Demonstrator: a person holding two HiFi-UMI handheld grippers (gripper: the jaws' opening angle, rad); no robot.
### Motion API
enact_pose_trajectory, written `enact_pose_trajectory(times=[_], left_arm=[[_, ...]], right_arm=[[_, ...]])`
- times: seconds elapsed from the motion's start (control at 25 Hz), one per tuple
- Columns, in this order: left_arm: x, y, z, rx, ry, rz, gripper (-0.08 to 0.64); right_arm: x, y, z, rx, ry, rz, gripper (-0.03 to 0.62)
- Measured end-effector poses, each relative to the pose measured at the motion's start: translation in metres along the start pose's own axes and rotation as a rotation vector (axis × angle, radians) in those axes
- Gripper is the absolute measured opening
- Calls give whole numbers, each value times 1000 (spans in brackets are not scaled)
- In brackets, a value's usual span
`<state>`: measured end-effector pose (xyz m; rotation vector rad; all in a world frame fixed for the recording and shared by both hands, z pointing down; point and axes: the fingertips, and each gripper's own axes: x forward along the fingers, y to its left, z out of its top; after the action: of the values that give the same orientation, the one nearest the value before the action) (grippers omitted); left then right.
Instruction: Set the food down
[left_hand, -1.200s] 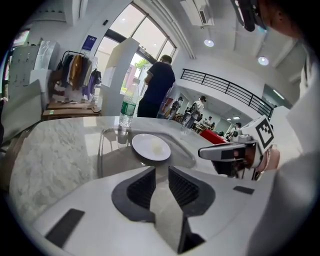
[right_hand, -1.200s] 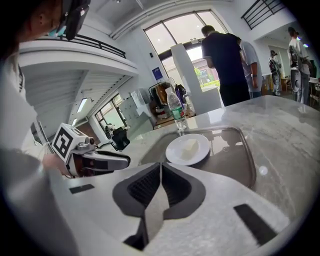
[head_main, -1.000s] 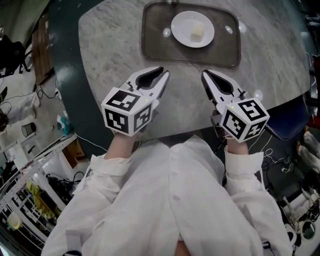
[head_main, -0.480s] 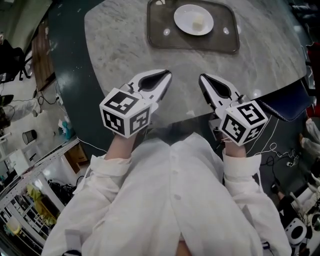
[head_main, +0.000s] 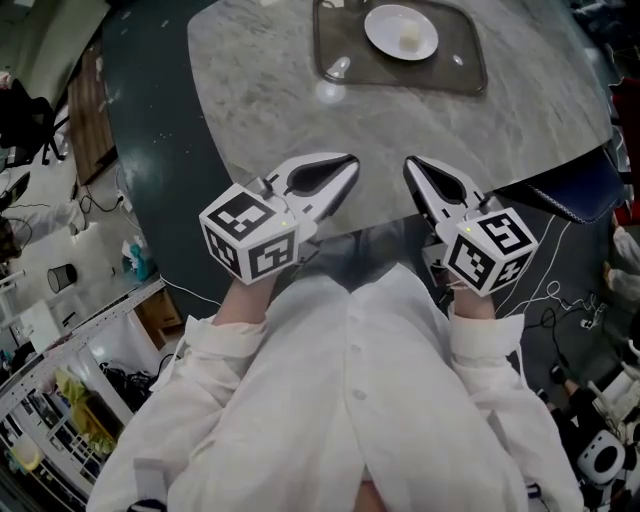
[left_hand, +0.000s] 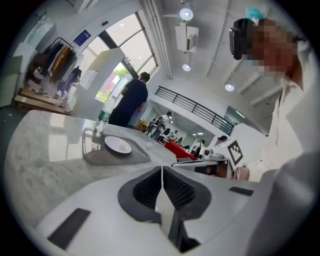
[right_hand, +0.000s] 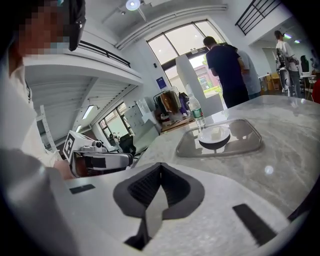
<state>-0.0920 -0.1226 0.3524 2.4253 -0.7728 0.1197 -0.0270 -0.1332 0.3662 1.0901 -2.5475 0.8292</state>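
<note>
Left gripper (head_main: 348, 165) and right gripper (head_main: 413, 166): fingers closed, empty; food (head_main: 409, 40) rests on plate (head_main: 388, 22) in tray (head_main: 470, 62), well apart on worktop (head_main: 290, 110).

**A:** Where are the two hands?

**B:** Out in front of the body. Each one holds a gripper. The left gripper (head_main: 350, 163) and the right gripper (head_main: 409, 163) sit side by side, a little apart.

**A:** Are they open?

**B:** No. Both have their jaws pressed together, with nothing in between.

**A:** Which way do they point?

**B:** Far away from the body, with the tips leaning in toward each other. The left cube (head_main: 250, 236) and the right cube (head_main: 490, 250) are at the near ends. The left sleeve (head_main: 215, 345) and the right sleeve (head_main: 487, 340) are white.
</note>
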Motion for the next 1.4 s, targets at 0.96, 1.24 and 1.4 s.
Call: enact_pose_trajectory(times=[0.96,1.24,1.4], left_arm=[[0,-39,2,29,-27,-34,23],[11,-53,-4,31,-16,-28,23],[17,-62,-7,40,-5,-37,23]], right_arm=[[-18,20,4,-93,58,100,3],[-30,23,4,-144,93,158,3],[-38,21,8,-178,112,174,3]])
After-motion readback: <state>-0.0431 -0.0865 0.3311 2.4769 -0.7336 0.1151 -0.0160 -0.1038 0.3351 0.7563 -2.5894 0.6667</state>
